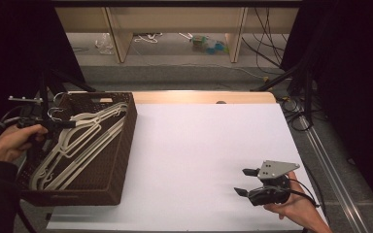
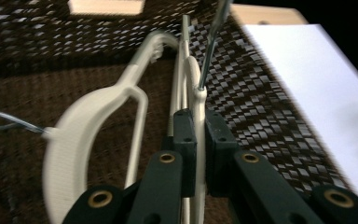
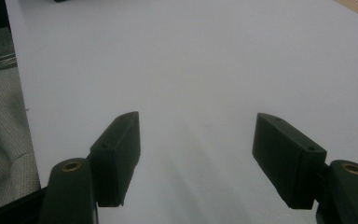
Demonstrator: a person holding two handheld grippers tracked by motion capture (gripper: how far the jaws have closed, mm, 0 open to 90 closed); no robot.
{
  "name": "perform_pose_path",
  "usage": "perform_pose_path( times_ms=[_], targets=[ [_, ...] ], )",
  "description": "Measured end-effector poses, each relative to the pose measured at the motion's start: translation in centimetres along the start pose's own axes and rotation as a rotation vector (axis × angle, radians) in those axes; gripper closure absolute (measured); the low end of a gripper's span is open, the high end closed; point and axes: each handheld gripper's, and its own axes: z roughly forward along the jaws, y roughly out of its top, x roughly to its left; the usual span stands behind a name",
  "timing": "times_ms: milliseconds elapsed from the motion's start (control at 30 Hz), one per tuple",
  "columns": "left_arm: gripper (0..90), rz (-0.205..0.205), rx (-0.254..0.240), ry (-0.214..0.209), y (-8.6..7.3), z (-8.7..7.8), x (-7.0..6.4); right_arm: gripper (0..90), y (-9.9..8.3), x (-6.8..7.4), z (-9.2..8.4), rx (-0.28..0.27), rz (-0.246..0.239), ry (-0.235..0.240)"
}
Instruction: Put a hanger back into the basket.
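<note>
hanger (image 2: 198,95) pinched beside basket wall (image 2: 261,107)

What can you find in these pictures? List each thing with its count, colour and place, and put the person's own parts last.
Basket: one, dark brown woven, left side of the table.
Hangers: several, exact count unclear, cream white, lying in the basket.
Table sheet: one, white, covering the table.
Shelf unit: one, pale wood, on the floor beyond the table.
Left tongs: one, black, shut on a hanger over the basket.
Right tongs: one, black, open, over the sheet at near right.
</note>
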Motion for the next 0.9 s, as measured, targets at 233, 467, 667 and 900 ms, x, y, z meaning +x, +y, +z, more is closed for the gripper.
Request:
perform_pose_path(
  times_ms=[233, 467, 667, 900],
  targets=[
    [78.4, 0.104, 0.02, 0.165, -0.3, 0.5, 1.7, 33.3, -0.1, 0.0, 0.0, 0.003, 0.004, 0.004],
    [65.0, 0.113, 0.075, 0.308, -0.9, 0.2, 2.4, 33.3, 0.0, 0.0, 0.2, 0.004, 0.002, 0.005],
    [55.1, 0.093, -0.022, 0.319, -0.8, -1.4, 1.8, 33.0, 0.0, -0.1, 0.3, 0.002, 0.002, 0.005],
    [46.6, 0.207, -0.155, 0.261, -1.8, -3.1, -2.1, 31.5, 0.1, -0.2, 0.1, -0.018, 0.027, -0.022]
  ],
)
